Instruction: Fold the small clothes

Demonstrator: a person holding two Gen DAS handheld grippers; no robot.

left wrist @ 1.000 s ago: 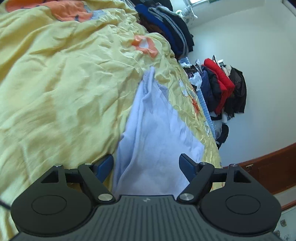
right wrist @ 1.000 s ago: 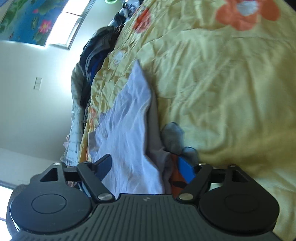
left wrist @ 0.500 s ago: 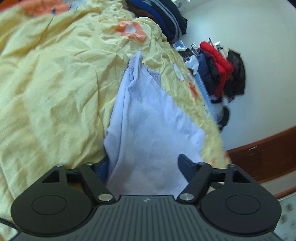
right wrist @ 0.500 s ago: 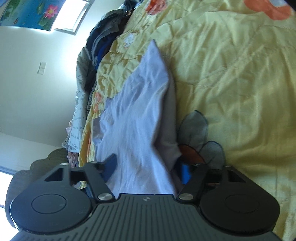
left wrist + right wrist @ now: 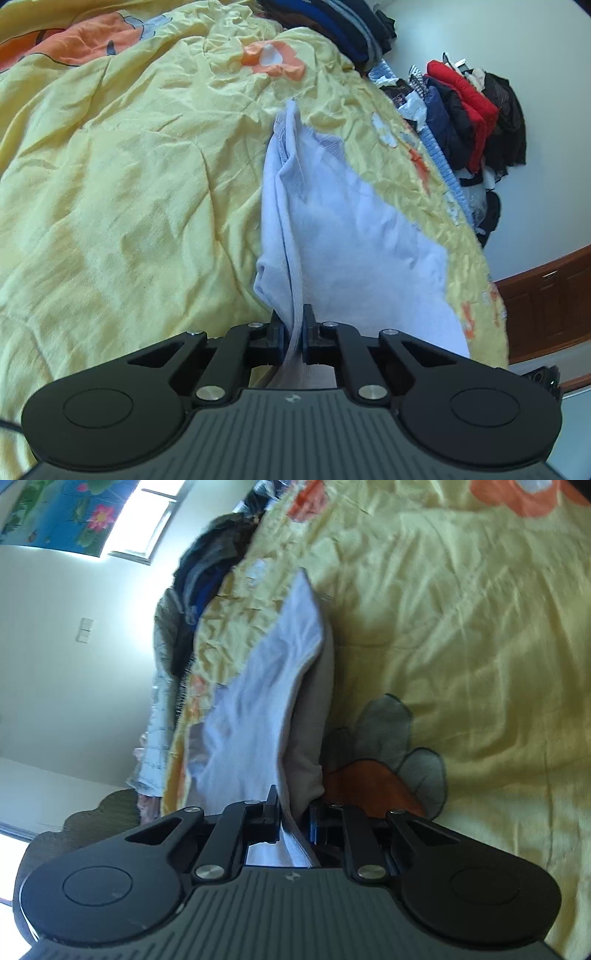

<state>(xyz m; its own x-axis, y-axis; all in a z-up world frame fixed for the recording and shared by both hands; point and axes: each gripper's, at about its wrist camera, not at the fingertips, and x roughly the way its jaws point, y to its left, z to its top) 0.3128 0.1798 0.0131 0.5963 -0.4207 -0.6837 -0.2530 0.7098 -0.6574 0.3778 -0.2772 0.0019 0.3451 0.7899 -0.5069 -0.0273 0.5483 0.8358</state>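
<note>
A small pale lilac-white garment (image 5: 332,229) lies stretched along a yellow flowered bedspread (image 5: 129,184). Its near edge is bunched and pinched between the pads of my left gripper (image 5: 293,332), whose jaws are closing on the cloth. In the right wrist view the same garment (image 5: 258,709) runs away from the camera, with a grey underside along its right edge. My right gripper (image 5: 295,812) has its jaws closing on that end of the garment, the fabric squeezed between the pads. The cloth rises slightly off the bedspread (image 5: 461,627) at both gripped ends.
Dark folded clothes (image 5: 332,26) are stacked at the far edge of the bed. Red, navy and black garments (image 5: 469,110) hang against the wall at right. A brown wooden cabinet (image 5: 546,295) stands beyond the bed's edge. A bright window (image 5: 144,513) and a flower picture (image 5: 62,509) show at left.
Both grippers went from wide open around the garment's edge to closed on it. The cloth has bunched into a ridge between the pads of each and lifted slightly.
</note>
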